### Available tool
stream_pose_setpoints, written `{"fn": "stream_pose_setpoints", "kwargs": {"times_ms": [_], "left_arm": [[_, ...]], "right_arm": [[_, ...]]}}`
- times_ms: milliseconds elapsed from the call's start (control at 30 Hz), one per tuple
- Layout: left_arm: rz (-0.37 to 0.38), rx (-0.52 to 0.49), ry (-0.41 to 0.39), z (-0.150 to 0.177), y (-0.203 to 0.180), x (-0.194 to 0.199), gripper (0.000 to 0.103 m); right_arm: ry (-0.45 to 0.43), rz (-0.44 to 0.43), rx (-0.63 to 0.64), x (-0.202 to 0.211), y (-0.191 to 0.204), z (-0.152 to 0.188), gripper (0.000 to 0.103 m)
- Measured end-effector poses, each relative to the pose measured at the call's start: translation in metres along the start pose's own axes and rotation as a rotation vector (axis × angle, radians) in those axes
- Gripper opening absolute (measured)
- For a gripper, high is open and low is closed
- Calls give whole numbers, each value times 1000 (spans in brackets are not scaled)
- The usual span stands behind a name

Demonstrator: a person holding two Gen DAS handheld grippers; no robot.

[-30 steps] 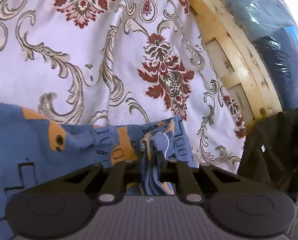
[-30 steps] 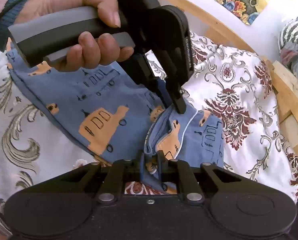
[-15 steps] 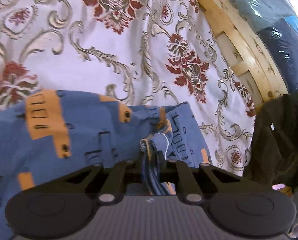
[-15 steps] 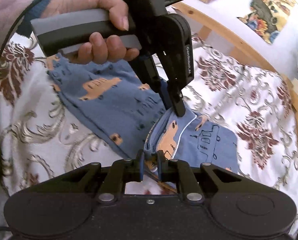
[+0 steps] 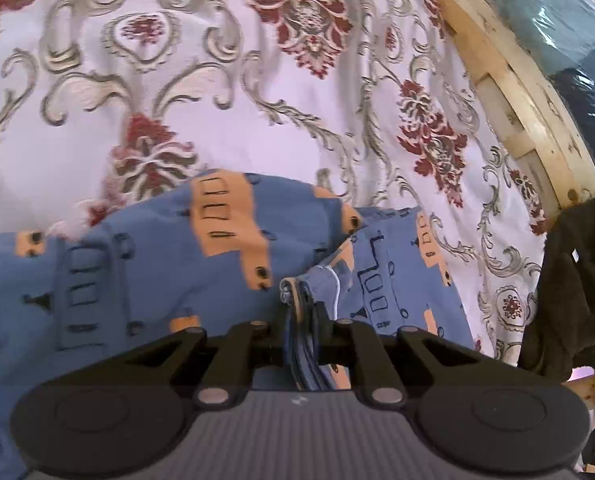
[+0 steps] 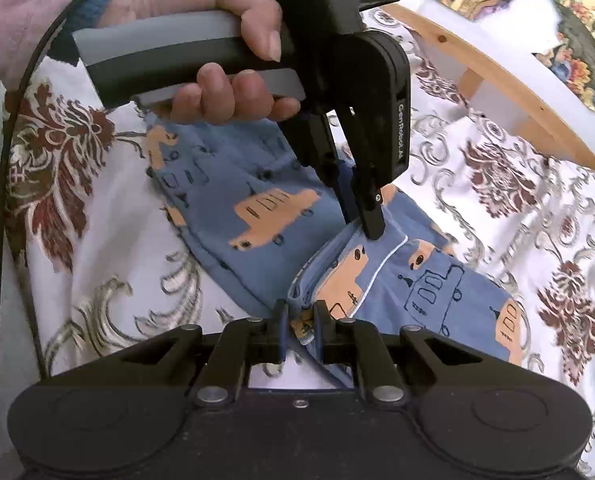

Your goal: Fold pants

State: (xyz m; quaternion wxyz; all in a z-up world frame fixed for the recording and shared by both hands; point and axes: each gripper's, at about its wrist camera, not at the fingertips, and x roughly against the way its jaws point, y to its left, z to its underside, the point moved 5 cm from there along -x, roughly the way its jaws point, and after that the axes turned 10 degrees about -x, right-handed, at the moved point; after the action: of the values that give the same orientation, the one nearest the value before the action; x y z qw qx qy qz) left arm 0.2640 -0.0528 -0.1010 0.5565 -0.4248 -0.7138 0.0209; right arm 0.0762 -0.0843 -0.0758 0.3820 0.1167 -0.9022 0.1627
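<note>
Blue pants (image 5: 185, 264) printed with orange buses lie doubled over on a white floral bedspread (image 5: 225, 92). In the left wrist view my left gripper (image 5: 303, 312) is shut on a bunched edge of the fabric. The right wrist view shows the pants (image 6: 273, 216) stretching away to the left, with my right gripper (image 6: 299, 314) shut on the near corner of the same edge. The left gripper (image 6: 363, 224) appears there too, held by a hand (image 6: 225, 52), its fingers pinching the cloth a short way beyond the right one.
A curved wooden bed frame (image 5: 509, 80) runs along the right side. Dark clothing (image 5: 569, 292) is piled at the far right, with plastic-wrapped bundles (image 5: 577, 40) behind the frame. A black cable (image 6: 1, 208) trails down the left.
Both grippers have carried the held edge across the bedspread; more of the pants now lies spread in the left wrist view, and the fold has widened in the right wrist view.
</note>
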Motion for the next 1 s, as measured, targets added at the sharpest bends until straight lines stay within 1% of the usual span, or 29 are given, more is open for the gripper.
{"fn": "stream_pose_setpoints", "kwargs": {"times_ms": [233, 433, 533, 567, 600, 633, 667, 700, 733, 800, 833, 867, 933, 967, 1000], "left_arm": [[-21, 9, -1, 3, 11, 10, 11], [-46, 8, 2, 7, 19, 12, 12], [-64, -13, -2, 9, 18, 8, 16], [-71, -27, -6, 10, 17, 9, 21], [-75, -28, -10, 11, 17, 10, 25], [-78, -17, -13, 11, 18, 14, 27], [-86, 6, -12, 12, 19, 19, 31], [-97, 21, -15, 12, 20, 24, 36], [-117, 29, -26, 12, 20, 31, 39], [-172, 35, -59, 14, 19, 46, 50], [-175, 40, -80, 17, 17, 52, 53], [-166, 54, -94, 22, 16, 57, 59], [-156, 116, -93, 35, 14, 60, 62], [-174, 148, -81, 44, 14, 59, 65], [-209, 176, -68, 52, 16, 57, 68]], "right_arm": [[6, -17, 19, -8, 13, -8, 13], [17, -23, 33, -16, 21, -8, 13], [16, -30, 25, -20, 23, -6, 19], [11, -36, 21, -18, 22, -5, 22], [2, -44, 16, -14, 21, -5, 30], [-9, -58, 0, -9, 19, -4, 35], [-21, -72, -20, -3, 15, -3, 44], [-34, -84, -45, 2, 10, -2, 50], [-53, -80, -83, 8, 2, -2, 50], [-73, -52, -152, 12, -13, -1, 49], [-79, -45, -190, 11, -21, 0, 49], [-78, -31, -232, 8, -29, 0, 49], [-81, 0, -313, 3, -44, 0, 49], [-71, 13, -338, -3, -50, 1, 49], [-46, 23, -335, -11, -52, 4, 51]]}}
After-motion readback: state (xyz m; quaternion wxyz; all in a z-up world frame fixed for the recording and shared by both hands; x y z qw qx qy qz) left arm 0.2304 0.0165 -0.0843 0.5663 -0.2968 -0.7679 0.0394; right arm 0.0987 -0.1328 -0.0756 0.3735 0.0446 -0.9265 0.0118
